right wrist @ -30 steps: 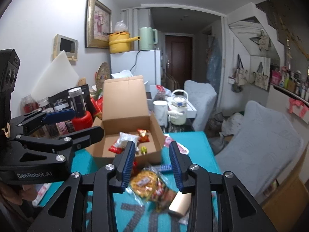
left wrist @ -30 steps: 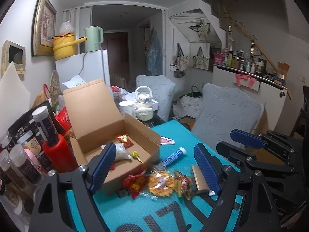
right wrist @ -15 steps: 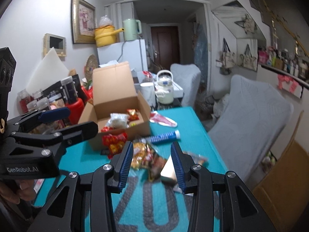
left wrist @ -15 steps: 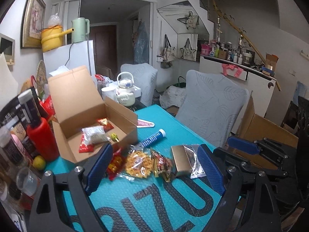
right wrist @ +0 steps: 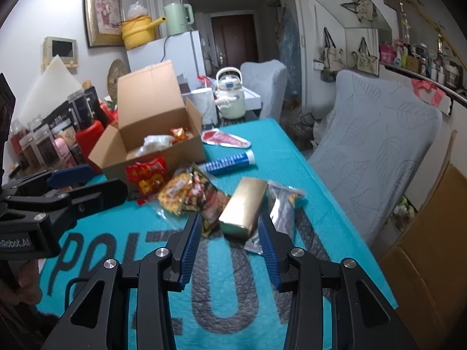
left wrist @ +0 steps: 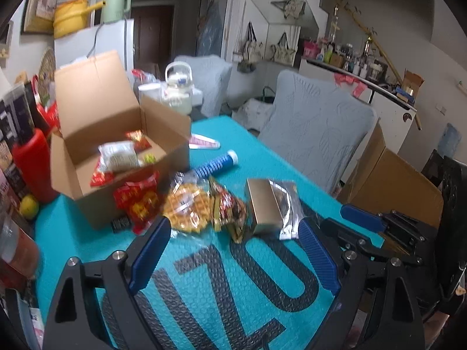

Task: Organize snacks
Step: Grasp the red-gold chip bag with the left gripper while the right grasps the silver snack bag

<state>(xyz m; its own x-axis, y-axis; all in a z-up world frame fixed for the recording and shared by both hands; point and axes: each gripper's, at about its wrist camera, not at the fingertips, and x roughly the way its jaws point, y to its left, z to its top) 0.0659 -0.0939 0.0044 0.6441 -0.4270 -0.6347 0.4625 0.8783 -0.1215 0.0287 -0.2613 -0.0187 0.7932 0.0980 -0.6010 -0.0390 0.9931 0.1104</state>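
Pulled back from the cardboard box (right wrist: 154,134) since a second ago, with more of the teal worktop (right wrist: 227,297) now in view; left claw (left wrist: 230,250) spread wide and empty, right claw (right wrist: 229,233) moderately open, empty, just short of the gold box (right wrist: 243,207). Lying mid-worktop: gold box touching a silver pouch (right wrist: 281,201), beside waffle packet (left wrist: 186,207) and red packets (left wrist: 137,201) against the open carton, itself near the far-left corner and holding several snacks.
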